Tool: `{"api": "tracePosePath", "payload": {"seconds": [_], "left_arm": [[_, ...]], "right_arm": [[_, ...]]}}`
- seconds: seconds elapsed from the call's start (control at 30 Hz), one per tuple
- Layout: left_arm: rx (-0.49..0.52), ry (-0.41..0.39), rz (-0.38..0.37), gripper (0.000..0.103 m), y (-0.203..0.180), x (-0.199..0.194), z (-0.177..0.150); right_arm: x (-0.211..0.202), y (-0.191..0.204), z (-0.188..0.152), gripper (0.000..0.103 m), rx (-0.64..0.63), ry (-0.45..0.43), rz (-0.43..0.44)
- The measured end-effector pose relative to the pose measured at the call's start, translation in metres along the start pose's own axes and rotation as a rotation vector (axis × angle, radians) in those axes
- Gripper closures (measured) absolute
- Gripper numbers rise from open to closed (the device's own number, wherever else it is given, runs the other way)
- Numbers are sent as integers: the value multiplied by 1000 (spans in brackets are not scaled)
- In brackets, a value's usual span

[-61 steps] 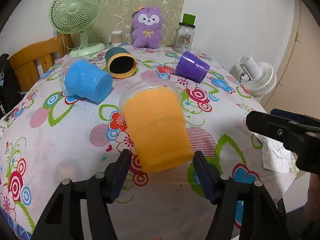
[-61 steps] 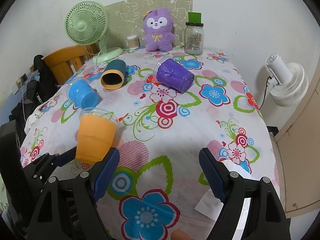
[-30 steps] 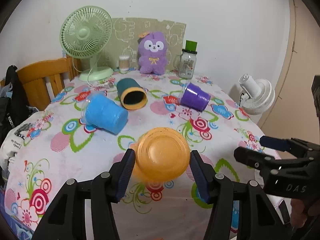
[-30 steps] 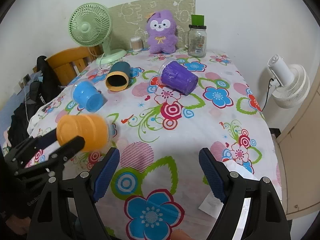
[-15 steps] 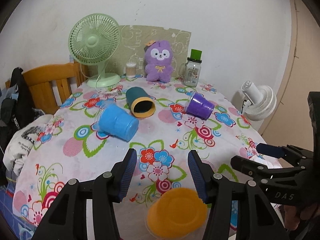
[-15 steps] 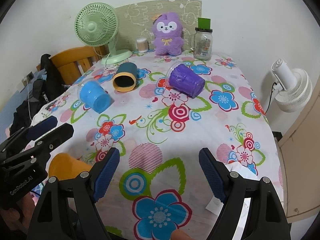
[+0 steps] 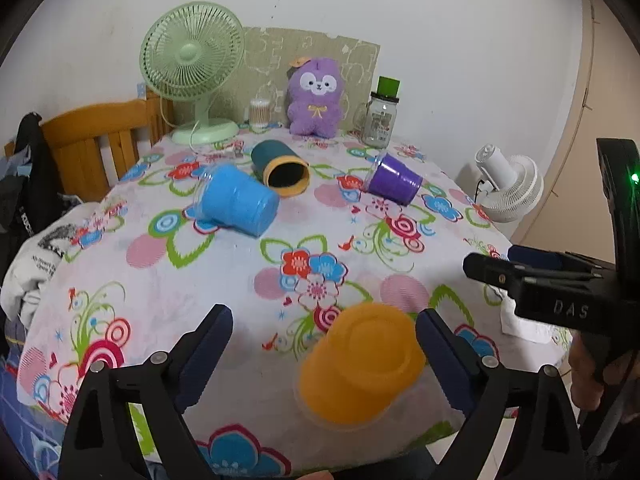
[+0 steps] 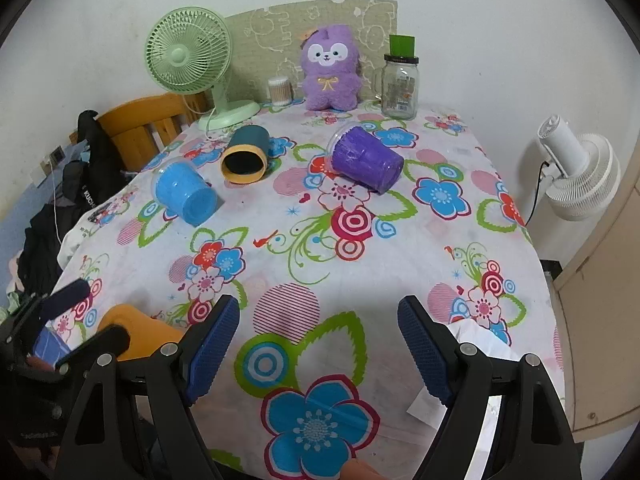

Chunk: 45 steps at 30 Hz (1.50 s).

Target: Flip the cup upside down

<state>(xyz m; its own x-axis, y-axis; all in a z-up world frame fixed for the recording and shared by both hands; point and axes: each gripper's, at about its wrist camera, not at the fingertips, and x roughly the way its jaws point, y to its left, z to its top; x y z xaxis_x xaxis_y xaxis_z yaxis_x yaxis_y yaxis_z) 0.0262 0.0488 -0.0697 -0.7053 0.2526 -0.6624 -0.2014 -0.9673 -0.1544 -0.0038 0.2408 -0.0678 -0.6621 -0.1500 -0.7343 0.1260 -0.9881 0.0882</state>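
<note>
The orange cup (image 7: 362, 364) stands upside down near the table's front edge, base up, between my left gripper's open fingers without touching them. My left gripper (image 7: 324, 354) is open and empty. In the right wrist view the orange cup (image 8: 138, 332) shows at lower left, partly hidden behind the left gripper (image 8: 86, 316). My right gripper (image 8: 319, 338) is open and empty over the front of the table. It also shows at the right of the left wrist view (image 7: 520, 268).
A blue cup (image 7: 236, 200), a teal cup with a yellow rim (image 7: 282, 168) and a purple cup (image 7: 394, 180) lie on their sides. A green fan (image 7: 192, 68), plush toy (image 7: 316, 98) and glass jar (image 7: 380, 114) stand at the back. A wooden chair (image 7: 96, 140) stands left.
The left gripper lifted the orange cup, turned it over, set it down base up near the front edge and opened wide. The right gripper stayed open and hardly moved.
</note>
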Motion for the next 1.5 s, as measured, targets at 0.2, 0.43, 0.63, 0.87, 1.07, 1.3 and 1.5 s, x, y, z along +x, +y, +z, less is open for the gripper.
{"api": "tracePosePath", "payload": {"seconds": [0.2, 0.43, 0.63, 0.87, 1.07, 1.3, 1.5], "left_arm": [[-5, 0, 3, 9, 1, -3, 4], [4, -38, 15, 5, 1, -14, 19], [9, -91, 21, 4, 2, -28, 33], [18, -162, 42, 0, 3, -47, 49], [7, -206, 58, 0, 9, -63, 58], [10, -253, 82, 0, 13, -75, 67], [42, -308, 105, 0, 10, -88, 79]], "right_arm": [[0, 5, 0, 19, -15, 3, 10], [-10, 10, 8, 19, -25, -31, 8], [-25, 16, 19, 19, -42, -81, -3], [-45, 34, 36, 19, -84, -153, 3], [-58, 47, 43, 12, -107, -200, 15], [-68, 57, 51, 9, -115, -234, 15], [-84, 64, 62, 0, -129, -306, -36]]}}
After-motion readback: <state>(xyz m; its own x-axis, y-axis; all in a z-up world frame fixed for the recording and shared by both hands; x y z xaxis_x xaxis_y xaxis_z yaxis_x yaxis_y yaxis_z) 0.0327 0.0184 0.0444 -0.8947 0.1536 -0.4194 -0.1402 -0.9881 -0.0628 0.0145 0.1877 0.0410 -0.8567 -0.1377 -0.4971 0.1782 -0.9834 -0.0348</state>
